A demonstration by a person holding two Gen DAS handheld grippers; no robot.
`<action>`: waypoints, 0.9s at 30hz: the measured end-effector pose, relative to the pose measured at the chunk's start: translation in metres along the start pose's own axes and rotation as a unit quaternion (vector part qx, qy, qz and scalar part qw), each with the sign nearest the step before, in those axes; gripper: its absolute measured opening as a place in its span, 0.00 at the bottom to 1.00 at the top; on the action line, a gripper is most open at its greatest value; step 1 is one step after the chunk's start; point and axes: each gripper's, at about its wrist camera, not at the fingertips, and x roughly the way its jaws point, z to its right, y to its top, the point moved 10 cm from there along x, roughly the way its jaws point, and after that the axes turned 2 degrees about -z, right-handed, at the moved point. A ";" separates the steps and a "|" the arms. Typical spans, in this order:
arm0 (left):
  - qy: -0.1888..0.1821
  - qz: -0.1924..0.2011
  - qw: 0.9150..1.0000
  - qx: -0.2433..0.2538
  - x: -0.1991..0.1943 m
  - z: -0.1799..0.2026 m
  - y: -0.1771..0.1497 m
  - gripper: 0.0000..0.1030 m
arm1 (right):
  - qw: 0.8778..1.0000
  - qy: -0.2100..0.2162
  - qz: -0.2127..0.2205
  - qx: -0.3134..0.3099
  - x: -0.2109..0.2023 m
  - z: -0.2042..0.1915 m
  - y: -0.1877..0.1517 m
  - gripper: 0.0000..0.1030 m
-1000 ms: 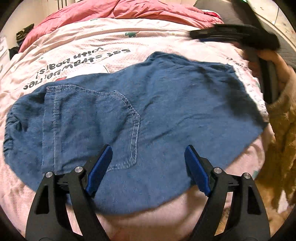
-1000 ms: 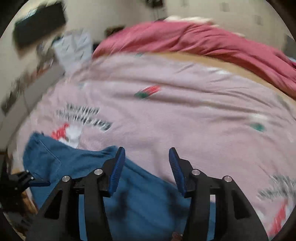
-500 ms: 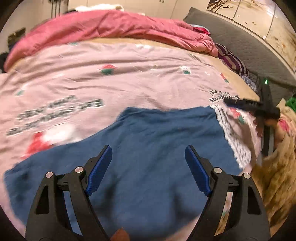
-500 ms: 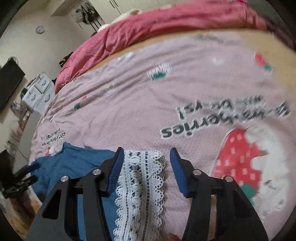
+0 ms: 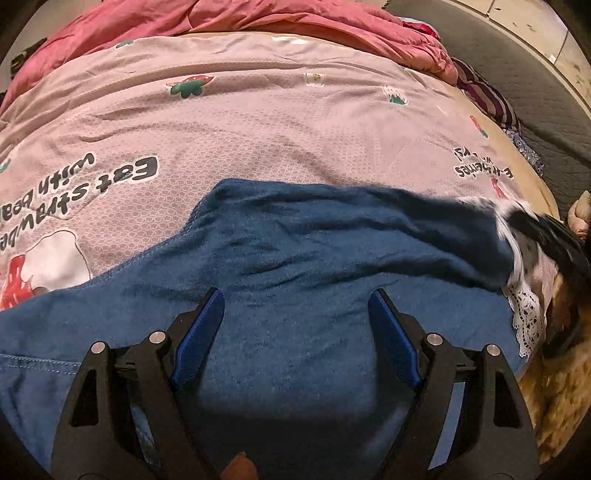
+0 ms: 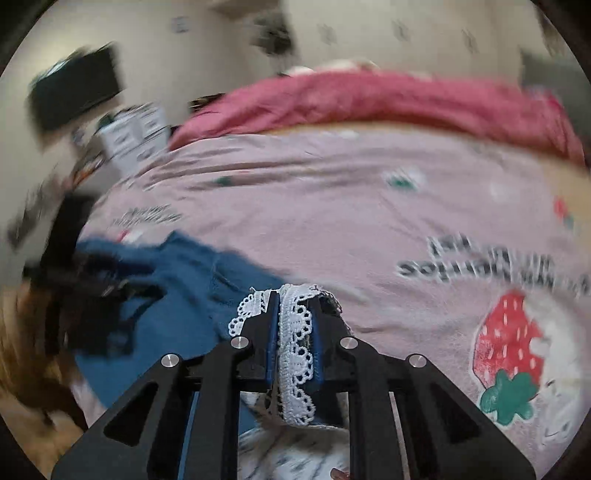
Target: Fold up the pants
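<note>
Blue denim pants (image 5: pixel 332 266) with a white lace hem (image 5: pixel 526 321) lie across the pink bedspread (image 5: pixel 258 122). My left gripper (image 5: pixel 295 310) is open, its blue pads just above the denim near the front edge. My right gripper (image 6: pixel 293 314) is shut on the lace hem (image 6: pixel 295 354) and holds it lifted at the right end of the pants. It shows blurred in the left wrist view (image 5: pixel 550 236). The denim (image 6: pixel 192 269) trails left from it. The left gripper (image 6: pixel 85 280) shows as a dark blur in the right wrist view.
A red-pink duvet (image 5: pixel 221 18) is bunched along the far side of the bed. A grey headboard (image 5: pixel 517 85) runs at the right. A white drawer unit (image 6: pixel 133 136) and a dark screen (image 6: pixel 74 88) stand beyond the bed. Tan fluffy fabric (image 5: pixel 554 387) lies at the near right.
My right gripper has shut on the lace hem and raised it, pulling the leg end up. My left gripper has dropped closer to the denim and stays open.
</note>
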 end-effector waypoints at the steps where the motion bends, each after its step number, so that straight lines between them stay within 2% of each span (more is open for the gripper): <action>1: -0.001 0.001 1.000 -0.002 0.000 -0.001 0.000 0.72 | 1.000 -0.008 0.010 -0.028 -0.006 -0.013 -0.001 0.14; 5: -0.001 0.002 1.000 -0.006 -0.002 -0.003 -0.001 0.72 | 0.996 -0.069 0.018 -0.052 -0.013 -0.018 -0.001 0.11; 8: 0.003 0.002 1.000 -0.013 0.000 -0.004 0.001 0.72 | 0.993 -0.120 0.020 -0.009 -0.015 0.015 0.006 0.09; 10: 0.009 0.001 1.000 -0.014 0.001 -0.004 0.002 0.72 | 0.992 -0.120 0.014 0.046 -0.011 0.046 0.009 0.08; 12: 0.017 0.001 1.000 -0.010 0.003 -0.003 0.001 0.72 | 0.991 -0.119 0.003 0.065 0.001 0.062 0.009 0.07; 17: 0.019 -0.003 1.000 -0.010 0.007 -0.003 0.003 0.72 | 0.984 -0.159 -0.061 0.049 0.047 0.079 -0.002 0.07; 22: 0.017 -0.005 1.000 -0.002 0.011 -0.004 0.002 0.74 | 0.979 -0.180 -0.085 0.034 0.068 0.084 -0.006 0.09; 23: 0.018 -0.005 1.000 0.004 0.012 -0.002 0.002 0.77 | 0.980 -0.178 -0.085 0.041 0.067 0.087 -0.006 0.11; 25: 0.018 -0.005 1.000 0.010 0.013 0.000 0.002 0.81 | 0.981 -0.164 -0.073 0.077 0.055 0.094 -0.005 0.32; 27: 0.016 0.002 1.000 0.015 0.010 0.002 0.001 0.82 | 0.981 -0.149 -0.058 0.113 0.037 0.099 -0.004 0.35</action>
